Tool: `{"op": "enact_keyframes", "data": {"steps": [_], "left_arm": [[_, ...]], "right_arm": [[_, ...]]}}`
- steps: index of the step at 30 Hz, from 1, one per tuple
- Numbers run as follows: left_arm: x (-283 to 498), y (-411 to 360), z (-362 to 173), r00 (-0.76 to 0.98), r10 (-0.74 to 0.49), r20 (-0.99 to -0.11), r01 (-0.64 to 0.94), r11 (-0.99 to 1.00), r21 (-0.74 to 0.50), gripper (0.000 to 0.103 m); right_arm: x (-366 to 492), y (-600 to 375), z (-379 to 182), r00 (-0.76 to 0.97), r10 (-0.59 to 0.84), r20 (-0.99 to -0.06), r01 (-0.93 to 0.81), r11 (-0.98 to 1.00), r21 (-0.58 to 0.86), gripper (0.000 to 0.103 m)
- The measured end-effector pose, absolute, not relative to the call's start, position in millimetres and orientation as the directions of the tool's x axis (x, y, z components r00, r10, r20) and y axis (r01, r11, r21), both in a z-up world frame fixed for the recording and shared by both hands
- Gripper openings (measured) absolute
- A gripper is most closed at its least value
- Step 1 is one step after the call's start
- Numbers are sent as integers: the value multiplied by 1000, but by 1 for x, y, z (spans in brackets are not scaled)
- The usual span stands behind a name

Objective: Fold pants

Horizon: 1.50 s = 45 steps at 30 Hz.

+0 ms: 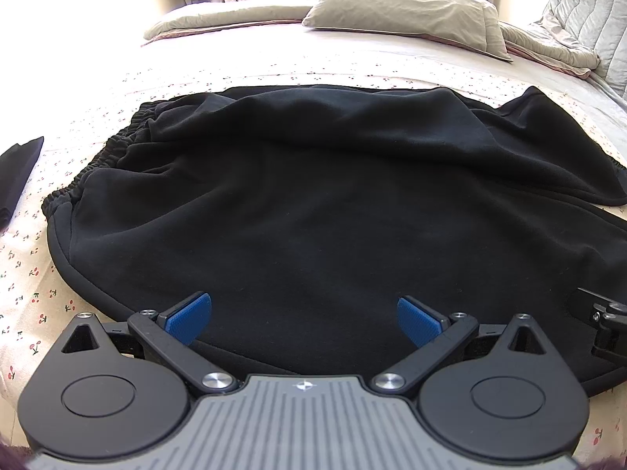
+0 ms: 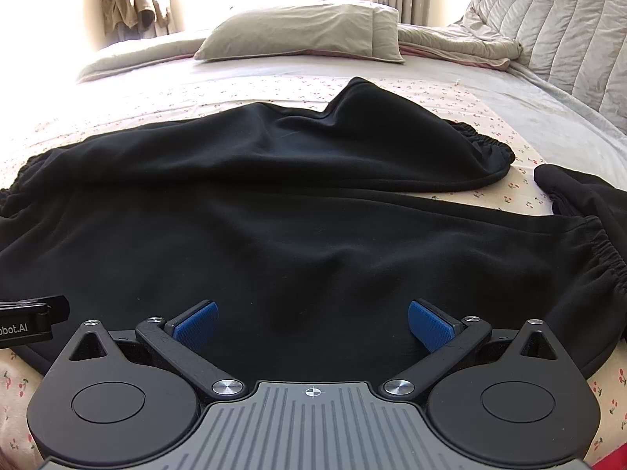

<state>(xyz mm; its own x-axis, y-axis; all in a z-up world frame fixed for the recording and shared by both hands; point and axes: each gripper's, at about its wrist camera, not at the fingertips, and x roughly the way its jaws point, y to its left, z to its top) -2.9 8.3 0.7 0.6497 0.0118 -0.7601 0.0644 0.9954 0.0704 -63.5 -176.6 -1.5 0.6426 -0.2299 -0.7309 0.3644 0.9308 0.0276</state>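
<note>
- The black fabric swallows detail — seams and layer edges in the middle of the pants (image 1: 313, 203) are hard to make out, and the near hem is hidden behind both gripper bodies.
- A second dark garment (image 2: 580, 188) at the right is cut off by the frame edge; another dark piece (image 1: 19, 172) at the far left is also cropped, so I cannot tell what either is.
- The pants lie across a cherry-print bedsheet (image 1: 35, 274), waistband elastic gathered at the left, two cuffed legs reaching right with a strip of sheet showing between them.
- The upper leg is rumpled, with a raised peak along its far edge.
- The left gripper (image 1: 305, 319) sits over the near edge of the pants, jaws spread wide, gripping nothing.
- The right gripper (image 2: 312, 323) does likewise — blue pads (image 2: 196, 323) far apart, nothing between them.
- A grey pillow (image 2: 305, 31) lies beyond.
</note>
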Motion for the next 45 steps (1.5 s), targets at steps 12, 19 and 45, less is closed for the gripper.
{"op": "enact_keyframes", "data": {"steps": [12,19,45], "left_arm": [[-3,10,1,650,9,-760,65,996,67,103],[-3,10,1,650,9,-759,65,996,68,103],[-6,7,5,680,-36,-732,94,995,39,103]], "right_arm": [[-64,-177,-2,641,-231,-732,364,931,25,103],[-63,-177,-2,641,-231,-732,364,931,25,103],[-62,-178,-4,634,-252,-731,371,929,2,103]]}}
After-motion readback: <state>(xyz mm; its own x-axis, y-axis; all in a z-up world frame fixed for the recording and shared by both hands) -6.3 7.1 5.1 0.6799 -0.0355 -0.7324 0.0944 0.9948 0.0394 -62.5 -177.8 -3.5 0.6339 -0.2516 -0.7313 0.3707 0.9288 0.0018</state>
